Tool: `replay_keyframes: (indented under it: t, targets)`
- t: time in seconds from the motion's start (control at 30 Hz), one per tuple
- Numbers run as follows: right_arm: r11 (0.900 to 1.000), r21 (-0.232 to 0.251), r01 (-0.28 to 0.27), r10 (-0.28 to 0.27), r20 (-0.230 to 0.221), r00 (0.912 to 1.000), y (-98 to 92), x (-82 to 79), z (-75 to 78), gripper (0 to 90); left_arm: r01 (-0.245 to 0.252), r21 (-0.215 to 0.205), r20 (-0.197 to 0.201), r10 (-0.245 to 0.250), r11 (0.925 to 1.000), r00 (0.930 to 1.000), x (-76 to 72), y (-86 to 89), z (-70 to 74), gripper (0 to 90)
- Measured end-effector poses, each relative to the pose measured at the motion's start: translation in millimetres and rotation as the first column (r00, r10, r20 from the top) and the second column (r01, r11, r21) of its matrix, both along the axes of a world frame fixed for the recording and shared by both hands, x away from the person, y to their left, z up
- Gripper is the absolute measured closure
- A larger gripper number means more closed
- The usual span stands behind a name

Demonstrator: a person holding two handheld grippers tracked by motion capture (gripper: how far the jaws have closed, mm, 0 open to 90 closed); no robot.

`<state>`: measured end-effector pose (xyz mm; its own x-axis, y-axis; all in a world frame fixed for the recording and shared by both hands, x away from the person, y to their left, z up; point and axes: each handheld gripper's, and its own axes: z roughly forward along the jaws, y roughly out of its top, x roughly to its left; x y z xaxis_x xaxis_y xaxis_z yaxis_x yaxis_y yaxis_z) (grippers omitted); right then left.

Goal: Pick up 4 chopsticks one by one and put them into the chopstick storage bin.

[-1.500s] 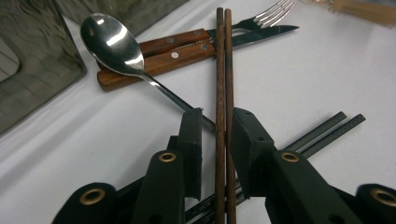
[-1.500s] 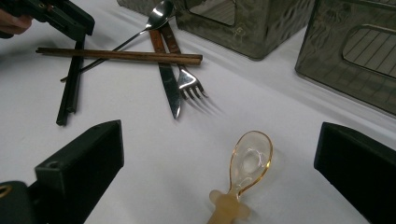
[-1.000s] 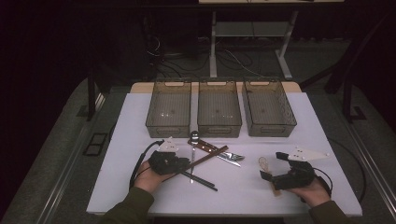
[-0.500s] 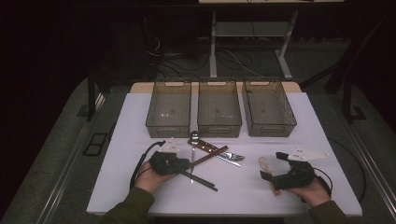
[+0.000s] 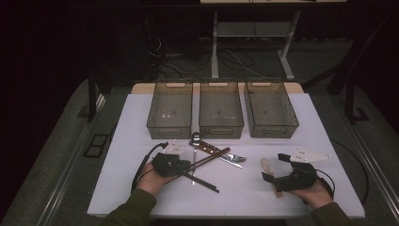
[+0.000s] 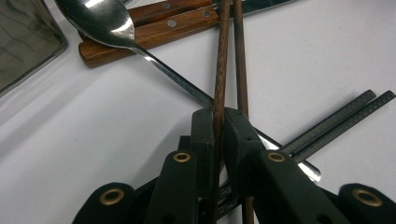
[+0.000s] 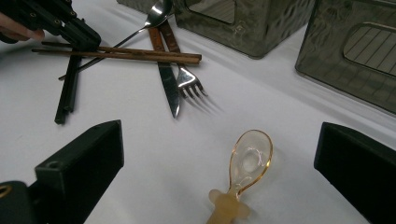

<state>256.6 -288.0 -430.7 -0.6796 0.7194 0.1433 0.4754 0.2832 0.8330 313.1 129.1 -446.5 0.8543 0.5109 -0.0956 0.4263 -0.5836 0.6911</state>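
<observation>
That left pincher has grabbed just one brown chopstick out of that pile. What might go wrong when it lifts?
1. The left gripper has its jaws shut on one brown chopstick; its twin lies right alongside and may get dragged or rolled.
2. The held stick lies across the metal spoon and the black chopsticks, so lifting could nudge them.
3. The grip is near one end, so the stick may pivot and slip.

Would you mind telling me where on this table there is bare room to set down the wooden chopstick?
The white table is bare left of the left gripper, and between the knife and the amber spoon. It is crowded below the middle bin, where spoon, knife, fork and black chopsticks cross.
</observation>
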Motion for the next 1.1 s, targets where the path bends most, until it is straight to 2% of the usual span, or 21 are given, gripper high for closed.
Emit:
replay_keyframes:
  t: [0.37,0.67,0.77,1.1]
  targets:
    - [1.0,0.0,0.001,-0.001,-0.002,1.0,0.9,-0.2,-0.2,1.3,0.002,-0.001,0.001,-0.002,1.0,1.0,-0.1,-0.8,-1.2,82.4]
    - [1.0,0.0,0.0,0.0,0.001,1.0,0.8,-0.2,-0.2,1.3,0.027,-0.001,0.015,-0.027,0.9996,0.9995,-1.0,-2.2,-0.9,84.0]
    - [1.0,0.0,-0.002,0.002,0.001,1.0,0.7,-0.2,-0.2,1.3,0.022,0.003,0.021,-0.022,0.9998,0.9995,-1.0,-1.8,-0.1,84.6]
    - [1.0,0.002,-0.001,0.001,0.001,1.0,0.5,-0.3,0.0,1.3,0.024,-0.026,0.031,-0.023,0.9994,0.9992,-1.8,0.1,3.3,84.8]
